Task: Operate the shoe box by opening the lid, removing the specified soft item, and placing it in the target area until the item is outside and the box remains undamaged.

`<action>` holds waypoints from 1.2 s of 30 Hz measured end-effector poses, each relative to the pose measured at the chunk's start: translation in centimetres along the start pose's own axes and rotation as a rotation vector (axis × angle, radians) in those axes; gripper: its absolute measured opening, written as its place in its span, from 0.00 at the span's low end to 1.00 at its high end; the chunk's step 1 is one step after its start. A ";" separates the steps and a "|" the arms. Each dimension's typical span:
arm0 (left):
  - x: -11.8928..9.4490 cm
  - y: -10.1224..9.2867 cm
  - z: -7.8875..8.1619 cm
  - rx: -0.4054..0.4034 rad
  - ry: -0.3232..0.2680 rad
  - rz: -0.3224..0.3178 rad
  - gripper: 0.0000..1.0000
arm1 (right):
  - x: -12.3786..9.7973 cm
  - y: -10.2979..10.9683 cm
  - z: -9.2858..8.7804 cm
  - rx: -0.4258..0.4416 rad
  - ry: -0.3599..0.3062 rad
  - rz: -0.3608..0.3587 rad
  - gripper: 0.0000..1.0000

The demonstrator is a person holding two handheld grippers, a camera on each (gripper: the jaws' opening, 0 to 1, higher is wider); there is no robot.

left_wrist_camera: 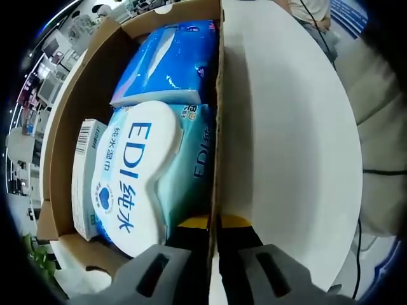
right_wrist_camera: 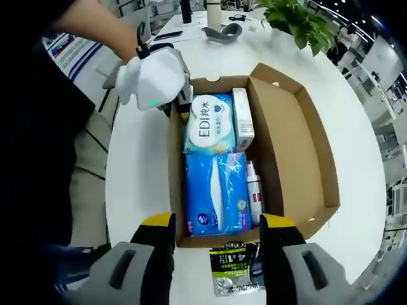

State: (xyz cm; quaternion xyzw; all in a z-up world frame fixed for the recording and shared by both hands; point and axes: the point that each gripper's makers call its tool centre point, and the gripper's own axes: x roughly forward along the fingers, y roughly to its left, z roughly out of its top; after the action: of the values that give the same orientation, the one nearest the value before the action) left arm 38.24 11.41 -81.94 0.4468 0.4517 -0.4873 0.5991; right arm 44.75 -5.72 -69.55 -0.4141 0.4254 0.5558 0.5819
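White round table, open cardboard shoe box at its centre, dark green packet at 6 o'clock, potted plant at 1 o'clock

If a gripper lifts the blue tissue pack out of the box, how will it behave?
The blue pack looks soft: its plastic wrap is creased, so it will probably dent and sag rather than stay stiff. The glossy film may slip between the jaws. It sits tight between the box wall and the bottle, so it may drag on the way out.
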 end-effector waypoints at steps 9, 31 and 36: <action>0.0 0.1 0.0 -0.004 0.000 0.002 0.01 | 1.6 -0.2 0.0 -0.009 0.019 0.002 0.55; 0.0 0.1 0.1 -0.015 -0.001 -0.002 0.01 | 8.4 -0.2 -1.0 0.195 0.113 0.042 0.75; 0.0 0.0 0.1 -0.015 -0.003 0.000 0.01 | 9.5 -0.1 -1.2 0.152 0.136 0.031 0.74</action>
State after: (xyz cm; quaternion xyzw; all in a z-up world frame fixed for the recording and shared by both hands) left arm 38.29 11.36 -81.93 0.4416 0.4545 -0.4845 0.6030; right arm 44.98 -4.09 -78.95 -0.3989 0.5112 0.5015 0.5727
